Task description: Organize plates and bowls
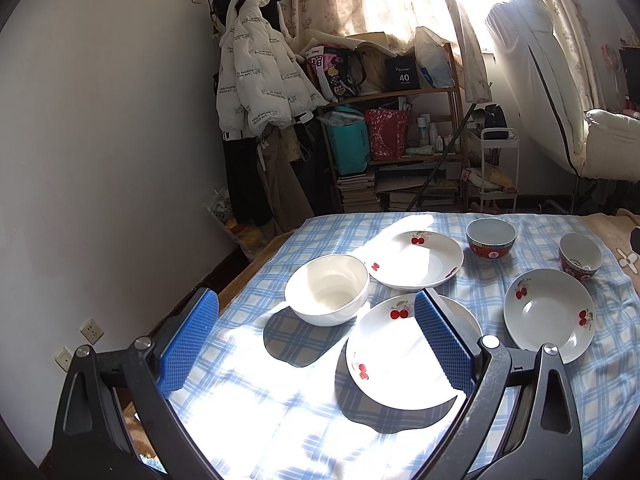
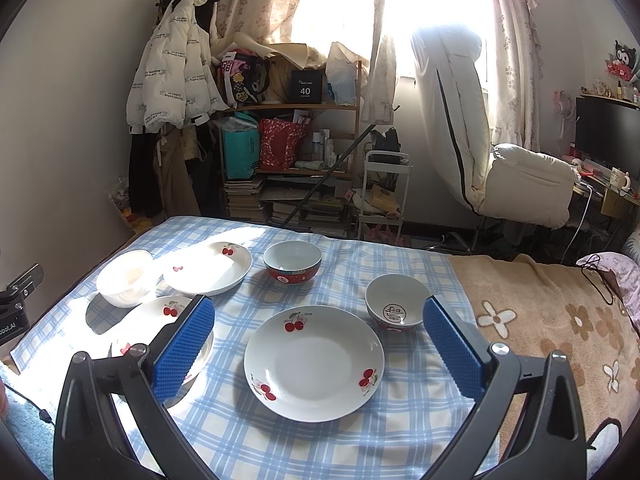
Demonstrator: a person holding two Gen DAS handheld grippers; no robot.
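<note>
Room to move is widest at the near edge of the blue-and-white checked cloth (image 2: 320,440), where bare fabric runs beneath both tools. The cloth's far edge drops off before a cluttered wooden shelf (image 2: 288,108) and a hanging white puffer jacket (image 1: 260,80); its right edge meets a tan blanket with flower patterns (image 2: 540,320).

The left gripper (image 1: 316,336) hangs with its blue-padded fingers spread wide and nothing between them. Its right pad overlaps the near-left white plate with red cherry prints (image 1: 392,360); whether it touches cannot be told. The plain white bowl (image 1: 328,288) sits just beyond the gap, its rim close to that plate and to the far white cherry plate (image 1: 416,258).

The right gripper (image 2: 318,344) is likewise spread apart and empty. Between its pads lies the near-right white cherry plate (image 2: 314,362), flat on the cloth with open fabric on all sides. The small white bowl with a red outer band (image 2: 396,306) stands just beyond the right pad, near that plate's far-right rim. The larger pale-blue bowl with a red patterned outside (image 2: 292,262) stands apart, between the far plate and the small bowl.

All three plates are shallow, glossy and upright, with cherries printed on the rims. Strong sunlight washes over the left half of the cloth.
</note>
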